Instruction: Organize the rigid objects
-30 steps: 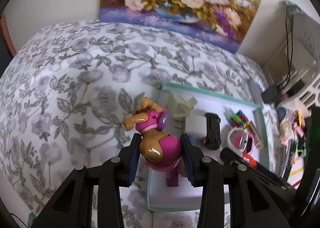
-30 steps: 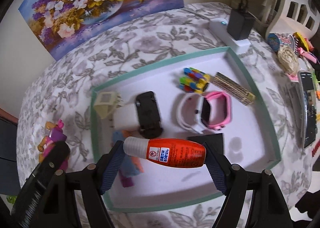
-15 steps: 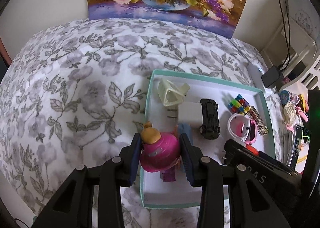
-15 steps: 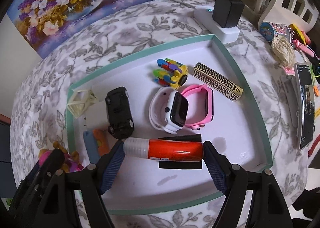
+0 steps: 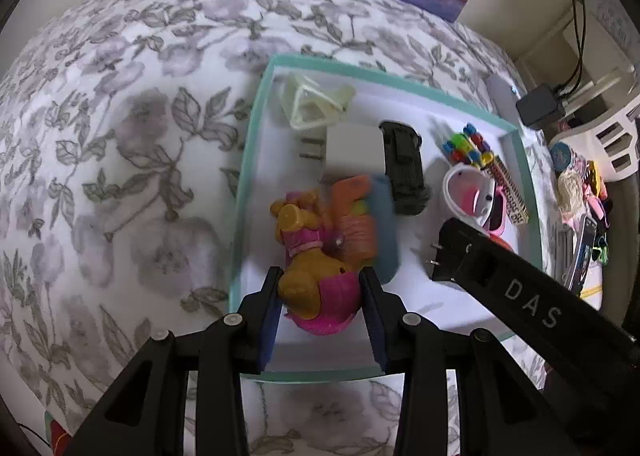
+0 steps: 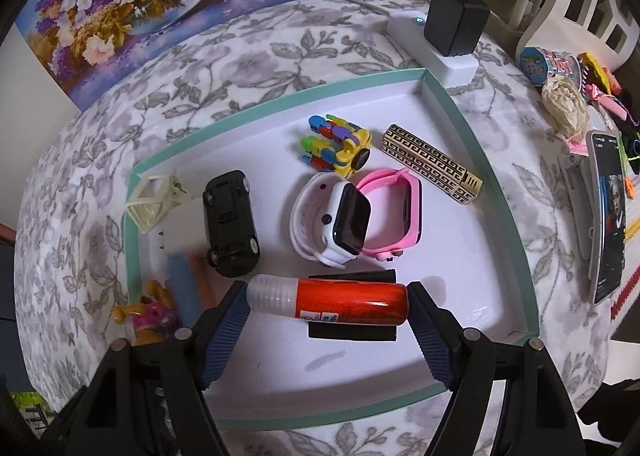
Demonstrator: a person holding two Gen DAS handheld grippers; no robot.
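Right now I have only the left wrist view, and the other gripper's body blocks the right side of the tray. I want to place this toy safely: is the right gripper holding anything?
Observer: Yes. The right gripper is shut on a red glue stick, gripped end to end and lying crosswise.
Operator: What is under it?
Observer: A flat black adapter on the tray floor. I cannot tell whether the stick touches it.
Operator: Any free floor near there?
Observer: Yes, bare white floor between the glue stick and the near rim. Your toy figure sits well off to the left of it.
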